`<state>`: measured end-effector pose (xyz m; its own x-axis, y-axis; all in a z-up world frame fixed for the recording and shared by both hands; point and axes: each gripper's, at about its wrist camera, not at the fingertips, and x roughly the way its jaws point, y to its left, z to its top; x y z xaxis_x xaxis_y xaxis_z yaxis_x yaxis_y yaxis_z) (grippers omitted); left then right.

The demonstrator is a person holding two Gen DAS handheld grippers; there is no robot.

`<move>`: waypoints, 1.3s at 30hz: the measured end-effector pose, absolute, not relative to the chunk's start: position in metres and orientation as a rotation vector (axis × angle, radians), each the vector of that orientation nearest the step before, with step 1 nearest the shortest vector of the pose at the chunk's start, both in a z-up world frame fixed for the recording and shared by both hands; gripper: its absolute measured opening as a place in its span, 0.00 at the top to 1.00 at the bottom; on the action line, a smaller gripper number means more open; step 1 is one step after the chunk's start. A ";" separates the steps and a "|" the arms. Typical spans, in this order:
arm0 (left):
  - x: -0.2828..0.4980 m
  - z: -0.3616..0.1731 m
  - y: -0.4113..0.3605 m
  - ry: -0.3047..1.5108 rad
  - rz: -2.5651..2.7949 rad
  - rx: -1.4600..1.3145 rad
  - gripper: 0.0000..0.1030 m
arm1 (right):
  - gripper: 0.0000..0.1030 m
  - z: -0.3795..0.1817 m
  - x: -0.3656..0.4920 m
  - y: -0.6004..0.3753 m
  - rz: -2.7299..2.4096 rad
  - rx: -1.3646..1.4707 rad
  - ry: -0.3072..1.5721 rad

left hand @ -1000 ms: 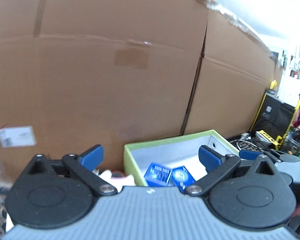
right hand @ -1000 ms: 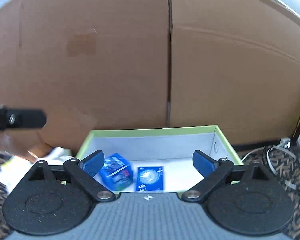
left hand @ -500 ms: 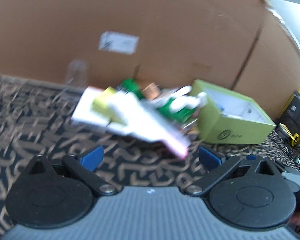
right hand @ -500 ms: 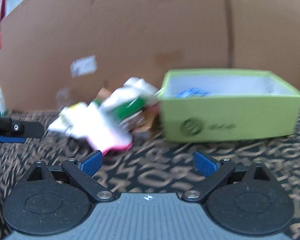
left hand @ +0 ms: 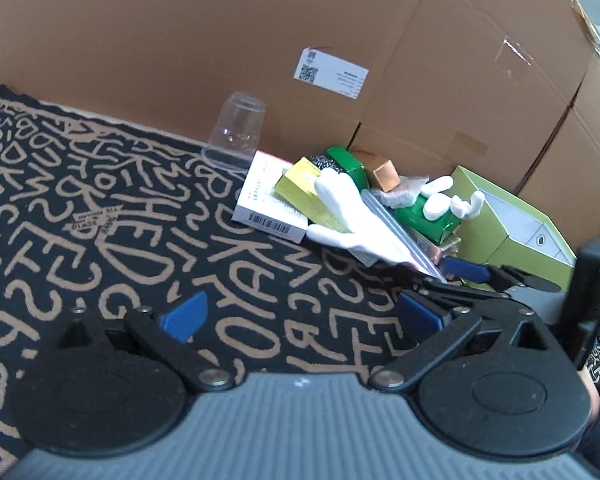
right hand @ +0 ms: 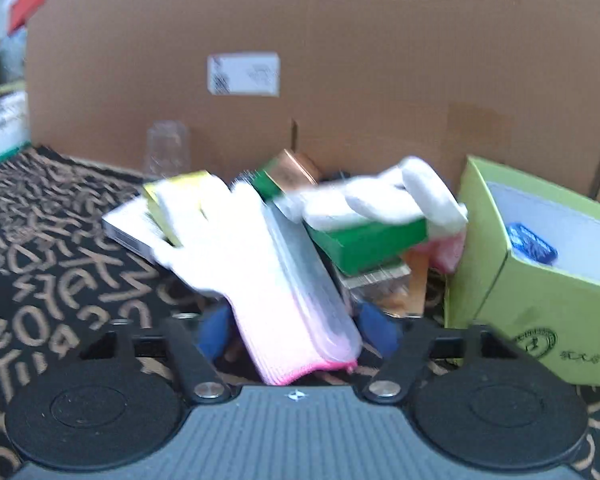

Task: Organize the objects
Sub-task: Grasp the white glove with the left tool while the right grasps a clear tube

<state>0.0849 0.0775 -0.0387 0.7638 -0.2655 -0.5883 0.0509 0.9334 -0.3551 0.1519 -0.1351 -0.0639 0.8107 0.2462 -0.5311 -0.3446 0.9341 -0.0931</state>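
The right tool [right hand: 296,332] sits low at the near end of the pile, its jaws closing around the pink cuff of a white glove [right hand: 256,248] that lies between them; motion blur hides whether the pads press on it yet. The glove slopes up and away over a clear sleeve [right hand: 312,276] toward a yellow box [right hand: 172,196] and a flat white box [left hand: 268,204]. Behind it a green box [right hand: 364,244] carries a 2nd glove [right hand: 400,196], with a copper box [right hand: 296,170] further back. Just to the right stands a lime-green box [right hand: 540,300], open on top, with a blue packet [right hand: 532,244] inside. All of it rests on a black desk cover [left hand: 140,248] patterned with tan letters, against a wall of cardboard [left hand: 220,40] bearing a white label [left hand: 331,73]. A clear cup [left hand: 236,138] stands upside down near the cardboard, just left of the pile. The left tool [left hand: 300,316] hovers over bare cover in front of the pile, its jaws wide apart with nothing between them. The right tool's blue pad shows at the right edge of the left view, by the lime-green box.
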 end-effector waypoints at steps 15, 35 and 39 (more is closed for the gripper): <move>0.102 -0.054 0.054 0.749 -0.287 -0.385 0.00 | 0.49 -0.062 0.054 -0.163 0.505 0.006 0.633; 0.076 -0.049 0.080 0.824 -0.321 -0.201 0.84 | 0.50 -0.046 0.066 -0.149 0.516 0.017 0.553; 0.072 -0.052 0.080 0.820 -0.336 -0.217 0.48 | 0.52 -0.053 0.082 -0.127 0.518 0.006 0.585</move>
